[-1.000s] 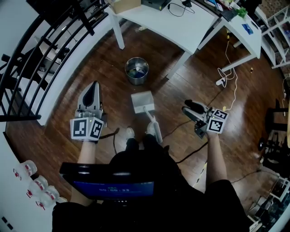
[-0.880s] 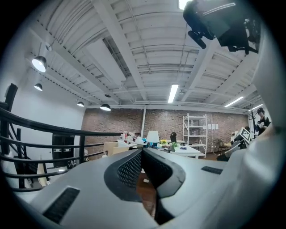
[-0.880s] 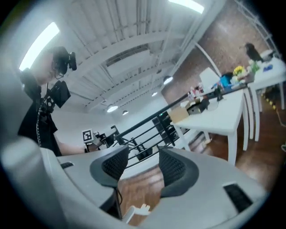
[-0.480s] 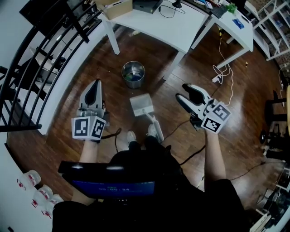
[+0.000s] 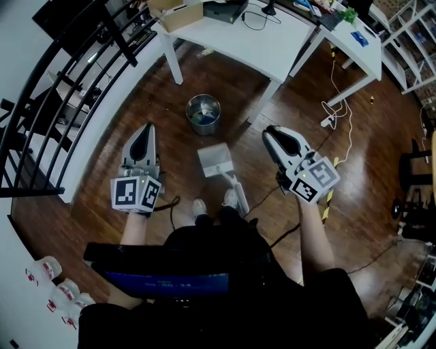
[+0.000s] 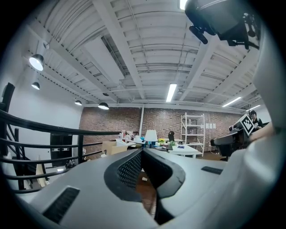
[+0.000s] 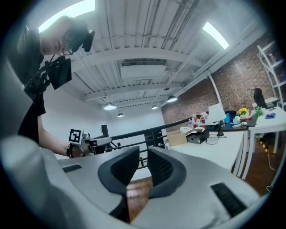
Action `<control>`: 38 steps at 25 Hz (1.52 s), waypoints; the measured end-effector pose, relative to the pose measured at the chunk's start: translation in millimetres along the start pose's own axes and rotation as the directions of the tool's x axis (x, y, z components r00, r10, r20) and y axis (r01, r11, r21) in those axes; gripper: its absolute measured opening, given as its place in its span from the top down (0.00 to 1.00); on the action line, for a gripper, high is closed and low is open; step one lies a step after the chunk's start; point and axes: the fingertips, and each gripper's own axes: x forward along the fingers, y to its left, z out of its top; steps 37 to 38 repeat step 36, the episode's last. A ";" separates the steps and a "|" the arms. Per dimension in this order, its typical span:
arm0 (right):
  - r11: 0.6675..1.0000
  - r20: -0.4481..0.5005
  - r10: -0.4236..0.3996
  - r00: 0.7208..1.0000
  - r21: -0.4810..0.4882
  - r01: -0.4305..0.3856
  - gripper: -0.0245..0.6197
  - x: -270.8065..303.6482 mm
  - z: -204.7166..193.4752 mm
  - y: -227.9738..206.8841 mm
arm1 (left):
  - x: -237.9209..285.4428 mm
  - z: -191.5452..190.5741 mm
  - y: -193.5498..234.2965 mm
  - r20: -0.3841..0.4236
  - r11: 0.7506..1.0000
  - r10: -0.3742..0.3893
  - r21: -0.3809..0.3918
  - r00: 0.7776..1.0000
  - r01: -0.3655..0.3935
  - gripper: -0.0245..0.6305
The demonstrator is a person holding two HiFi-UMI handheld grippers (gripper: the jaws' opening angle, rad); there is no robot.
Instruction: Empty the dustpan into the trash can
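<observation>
A round metal trash can [image 5: 204, 113] stands on the wood floor near a white table's leg. The grey dustpan [image 5: 215, 160] lies flat on the floor just this side of it, with its handle [image 5: 234, 193] running back towards the person's feet. My left gripper [image 5: 145, 128] hangs left of the dustpan, shut and empty, its jaws meeting at the tip [image 6: 142, 151]. My right gripper [image 5: 271, 132] hangs right of the dustpan, well above the floor. Its jaws have just been closing and stand a narrow gap apart [image 7: 144, 154] with nothing between them. Neither gripper touches the dustpan.
White tables [image 5: 272, 41] stand beyond the trash can, with a cardboard box [image 5: 174, 12] on one. A black railing [image 5: 61, 102] runs along the left. Cables [image 5: 344, 95] trail over the floor at the right. Plastic bottles [image 5: 65, 293] lie at the lower left.
My right gripper has risen, rolled and swung to point up the picture, and its jaws have narrowed from wide apart to a slim gap. The left gripper has stayed put.
</observation>
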 end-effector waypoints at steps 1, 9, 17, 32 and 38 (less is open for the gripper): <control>1.000 0.007 -0.009 1.000 -0.011 0.009 0.89 2.7 1.1 1.4 | -0.1 -0.9 1.9 -0.002 1.000 0.001 0.000 1.000 -0.001 0.96; 0.995 0.025 -0.021 0.999 -0.097 0.023 0.95 12.8 9.7 16.7 | 0.3 0.8 9.2 0.000 1.000 0.009 -0.003 1.000 -0.009 0.96; 0.995 0.025 -0.036 0.999 -0.095 0.038 0.95 10.2 10.5 11.3 | 7.1 1.9 8.2 0.000 1.000 -0.001 -0.002 1.000 0.001 0.96; 0.994 0.008 -0.068 0.998 -0.081 0.068 0.95 -5.3 4.2 -5.0 | 20.6 1.0 -5.0 -0.004 1.000 -0.017 -0.011 1.000 0.017 0.96; 0.994 0.014 -0.072 0.997 -0.079 0.072 0.95 -12.5 8.1 -8.4 | 23.6 3.6 -11.8 -0.001 1.000 -0.020 -0.009 1.000 0.020 0.96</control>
